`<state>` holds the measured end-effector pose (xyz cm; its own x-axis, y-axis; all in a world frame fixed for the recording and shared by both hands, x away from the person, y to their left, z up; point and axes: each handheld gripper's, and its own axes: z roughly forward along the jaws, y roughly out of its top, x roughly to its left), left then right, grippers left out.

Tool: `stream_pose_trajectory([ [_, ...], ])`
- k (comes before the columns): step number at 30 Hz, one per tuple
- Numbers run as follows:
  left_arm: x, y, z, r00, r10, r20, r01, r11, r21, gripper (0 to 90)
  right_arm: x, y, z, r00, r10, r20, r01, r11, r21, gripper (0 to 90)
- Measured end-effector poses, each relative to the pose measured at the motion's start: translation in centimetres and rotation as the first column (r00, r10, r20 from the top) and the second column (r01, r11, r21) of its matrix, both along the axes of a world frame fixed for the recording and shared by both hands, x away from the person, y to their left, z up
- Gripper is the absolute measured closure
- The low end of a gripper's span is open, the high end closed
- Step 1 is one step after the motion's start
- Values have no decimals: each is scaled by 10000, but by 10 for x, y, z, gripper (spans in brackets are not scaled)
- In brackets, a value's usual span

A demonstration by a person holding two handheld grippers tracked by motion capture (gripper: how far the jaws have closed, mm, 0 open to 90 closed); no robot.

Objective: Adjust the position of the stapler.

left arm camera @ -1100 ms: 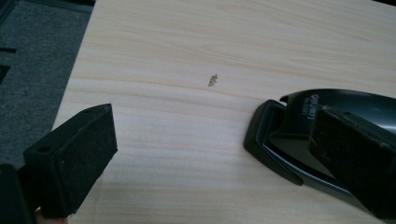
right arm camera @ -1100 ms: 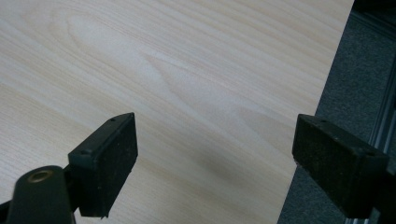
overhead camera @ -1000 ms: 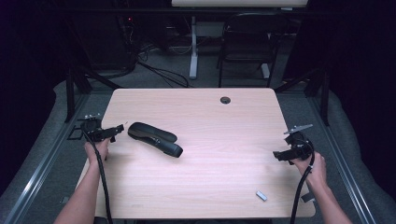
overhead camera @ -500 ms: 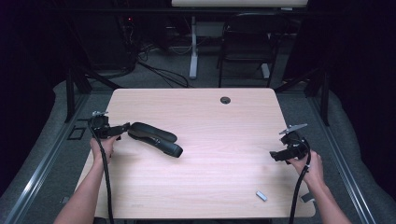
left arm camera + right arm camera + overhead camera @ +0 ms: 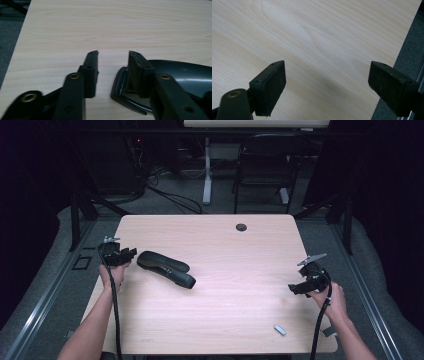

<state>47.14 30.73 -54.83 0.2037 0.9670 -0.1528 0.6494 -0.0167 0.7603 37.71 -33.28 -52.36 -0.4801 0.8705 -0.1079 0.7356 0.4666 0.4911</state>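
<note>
Left gripper point(image 5: 129, 254) sits at the near-left of the tabletop point(image 5: 220, 245), jaws parted to a narrow gap and pointed at the blunt end of a long black case point(image 5: 165, 268), something like a glasses case, though its make is hard to tell. In the left gripper view the case point(image 5: 180, 77) lies partly behind the right-hand jaw, its rounded edge just at the mouth of the gap; nothing is clamped yet. The case rests flat, slanting from left-centre toward the middle of the tabletop, well apart from everything else. Judged step: the approach to a grasp on the case's near end. The next move looks to call for sliding the left gripper sideways so the case edge enters between the pads, then closing; the shell looks smooth and glossy, so a shallow bite could slip. Right gripper point(image 5: 296, 287) hangs idle at the far right edge, jaws spread wide over bare wood, holding nothing. A small pale object point(image 5: 280, 330) lies near the front-right corner, too small to identify. Surface is light wood-grain laminate with a dark cable grommet point(image 5: 241, 227) toward the back. Room beyond is dim: grey carpet, loose cables, a chair point(image 5: 265, 175) and a white desk leg point(image 5: 207, 170).
</note>
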Motion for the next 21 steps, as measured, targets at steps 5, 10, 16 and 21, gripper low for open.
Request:
stream_pose_trajectory([
  [5, 3, -2, -3, 9993, -355, -87, 357, 9992, 189, 809, -1, 1, 0, 10000, 87, -14, -87, 9999, -69, 142],
  [10, 7, -4, -7, 9972, -697, -268, 710, 9962, 505, 858, 0, 3, -1, 9997, 216, -100, -217, 9997, -102, 142],
  [16, 11, -7, -14, 9932, -1029, -549, 1062, 9925, 607, 900, -1, 3, -1, 9997, 211, -117, -212, 9997, -142, 142],
  [21, 11, -4, -14, 9926, -1095, -525, 1108, 9936, 233, 900, 0, 3, -1, 9995, 243, -183, -247, 9994, -242, 142],
])
